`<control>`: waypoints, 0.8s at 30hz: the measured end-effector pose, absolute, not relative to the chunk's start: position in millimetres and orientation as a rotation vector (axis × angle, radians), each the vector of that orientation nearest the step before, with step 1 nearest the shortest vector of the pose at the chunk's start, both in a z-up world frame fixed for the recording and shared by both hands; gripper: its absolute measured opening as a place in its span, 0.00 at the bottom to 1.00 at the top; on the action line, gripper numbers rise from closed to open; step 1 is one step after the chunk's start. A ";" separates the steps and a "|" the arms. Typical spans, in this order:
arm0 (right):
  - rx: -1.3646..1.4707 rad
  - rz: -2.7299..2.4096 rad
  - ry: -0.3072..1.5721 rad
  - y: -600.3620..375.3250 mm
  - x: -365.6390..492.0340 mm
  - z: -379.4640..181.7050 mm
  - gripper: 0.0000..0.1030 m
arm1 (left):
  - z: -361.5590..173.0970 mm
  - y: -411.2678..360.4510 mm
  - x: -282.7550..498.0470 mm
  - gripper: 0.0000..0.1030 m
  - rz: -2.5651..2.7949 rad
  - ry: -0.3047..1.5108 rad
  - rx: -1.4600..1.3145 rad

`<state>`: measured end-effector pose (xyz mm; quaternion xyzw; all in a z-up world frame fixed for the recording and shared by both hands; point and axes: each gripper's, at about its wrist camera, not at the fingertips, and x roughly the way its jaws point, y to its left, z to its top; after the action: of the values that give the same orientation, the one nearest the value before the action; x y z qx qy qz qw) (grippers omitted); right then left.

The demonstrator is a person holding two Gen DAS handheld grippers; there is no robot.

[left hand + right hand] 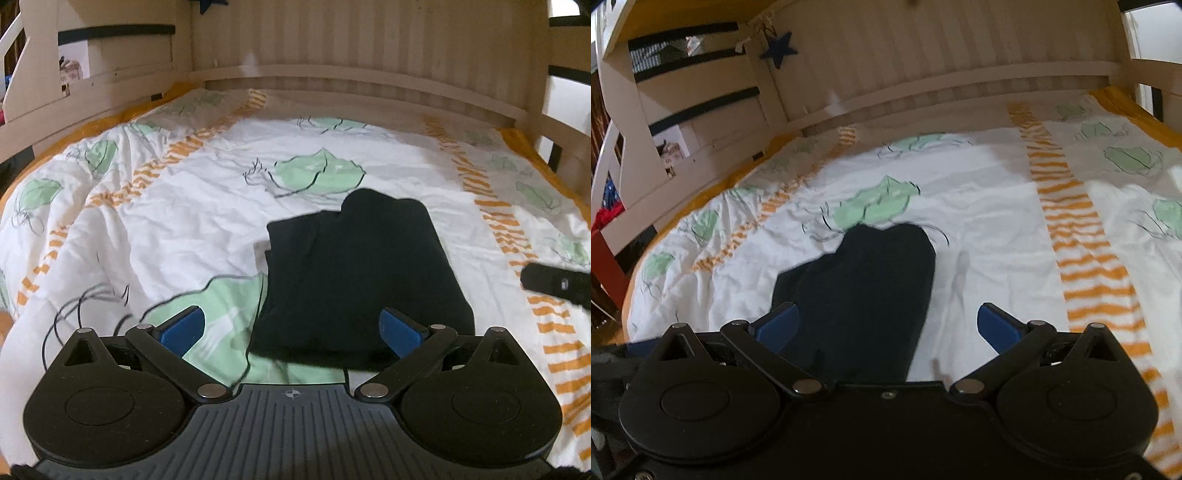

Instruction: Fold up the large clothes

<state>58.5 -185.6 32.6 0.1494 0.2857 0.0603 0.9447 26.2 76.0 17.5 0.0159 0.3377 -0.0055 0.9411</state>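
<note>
A dark navy garment (354,273) lies folded into a narrow stack on the bed cover (184,206). My left gripper (291,328) hovers open over its near left edge; the blue pads (184,328) hold nothing. In the right wrist view the same garment (864,291) runs away from me, and my right gripper (886,325) stands open above its near end, with its right pad over bare cover. The tip of the right gripper shows as a black shape (557,286) at the right edge of the left wrist view.
The cover (997,229) is white with green leaf prints and orange striped bands, somewhat wrinkled. A pale wooden headboard (351,48) closes the far side, with side rails (701,155) to the left. A dark blue star (778,48) hangs on a bedpost.
</note>
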 end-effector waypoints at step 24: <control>0.232 0.087 0.686 -166.3 1.0 14.5 0.99 | 0.2 69.0 -13.0 0.99 -0.002 0.790 0.039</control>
<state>1.0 -166.3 14.5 0.1136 0.3355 0.0425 0.9342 -13.0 69.0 0.2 0.0188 0.3848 -0.0009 0.9228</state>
